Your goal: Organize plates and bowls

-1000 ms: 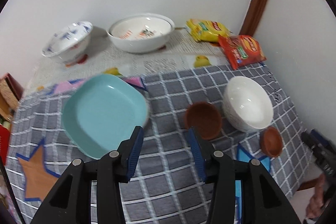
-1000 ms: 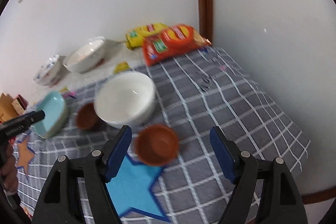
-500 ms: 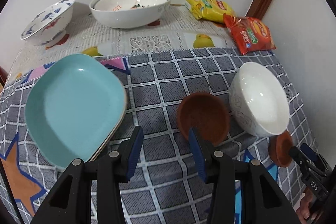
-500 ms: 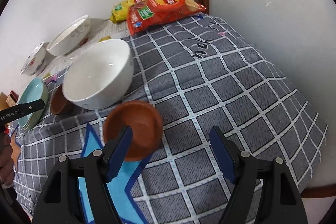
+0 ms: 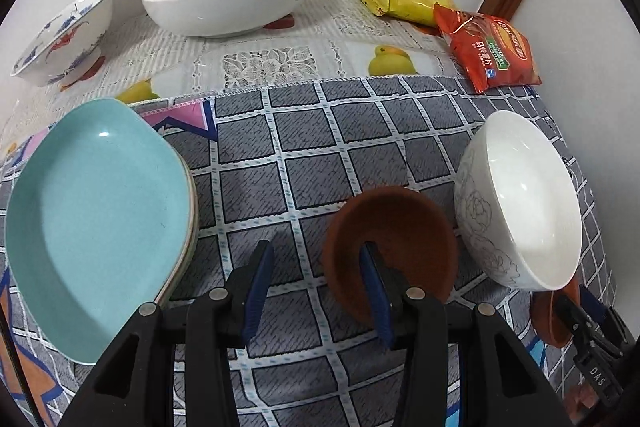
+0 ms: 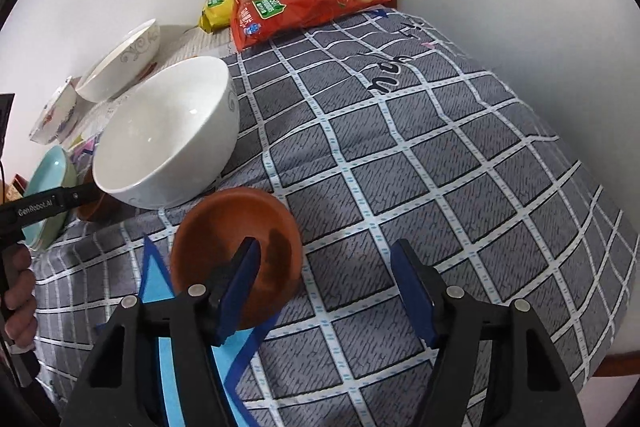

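Both grippers have been lowered onto the small brown bowls. The right gripper has just been closing, its rim straddled but not yet clamped on the right brown bowl. Same for the left gripper: the left brown bowl on the checked worktop isn't pinched yet, so both pickups look imminent.

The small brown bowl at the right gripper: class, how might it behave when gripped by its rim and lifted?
The small brown bowl looks like unglazed clay, so probably rigid and brittle if dropped. One finger of the right gripper sits inside the rim, so a one-wall pinch may let it tilt. Its matte surface likely grips better than the glossy white bowl.
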A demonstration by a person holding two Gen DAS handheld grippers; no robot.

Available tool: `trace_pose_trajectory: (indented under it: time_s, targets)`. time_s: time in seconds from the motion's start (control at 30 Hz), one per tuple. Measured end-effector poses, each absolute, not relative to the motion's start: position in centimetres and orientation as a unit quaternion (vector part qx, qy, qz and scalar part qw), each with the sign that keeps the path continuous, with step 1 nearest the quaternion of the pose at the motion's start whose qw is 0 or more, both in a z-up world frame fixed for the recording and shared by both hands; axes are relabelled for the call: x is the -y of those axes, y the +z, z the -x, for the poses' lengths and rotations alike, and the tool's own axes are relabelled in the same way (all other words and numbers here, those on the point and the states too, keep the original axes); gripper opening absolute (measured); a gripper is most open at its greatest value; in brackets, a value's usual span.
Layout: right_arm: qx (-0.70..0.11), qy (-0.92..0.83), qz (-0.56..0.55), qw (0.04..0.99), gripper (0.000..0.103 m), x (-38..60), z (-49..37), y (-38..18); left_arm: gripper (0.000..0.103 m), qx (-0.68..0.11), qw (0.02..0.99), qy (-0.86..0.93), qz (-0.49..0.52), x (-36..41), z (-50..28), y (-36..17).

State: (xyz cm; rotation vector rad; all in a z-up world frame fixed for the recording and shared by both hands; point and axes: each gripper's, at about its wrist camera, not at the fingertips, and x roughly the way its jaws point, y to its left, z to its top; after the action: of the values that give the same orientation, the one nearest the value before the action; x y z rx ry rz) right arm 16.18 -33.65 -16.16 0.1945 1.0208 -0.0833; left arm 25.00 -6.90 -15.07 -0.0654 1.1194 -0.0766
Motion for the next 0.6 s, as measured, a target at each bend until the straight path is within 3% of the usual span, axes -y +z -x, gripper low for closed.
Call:
trace_pose_trajectory:
  time_s: [0.2,0.37,0.43,0.6]
  targets:
    - [-0.479,-0.044,-0.102,0.871,0.066,34.0,-16.4,-16.4,0.031,-0.533,0.845,-0.039,0.028,7.2,-25.5,-15.5]
    - [-0.481,-0.042,-0.094,0.871,0.049,33.8,-16.6,-16.3,0.024,-0.531,0.845,-0.046,0.029,7.5,-25.7,-15.5]
    - [-0.482,-0.032,-0.095,0.87,0.038,33.7,-16.7,-16.3,0.017,-0.531,0.845,-0.051,0.033,7.4,-25.7,-15.5]
    - [-0.484,-0.014,-0.099,0.869,0.015,32.8,-16.7,-16.1,0.011,-0.529,0.846,-0.056,0.033,7.7,-25.6,-15.2]
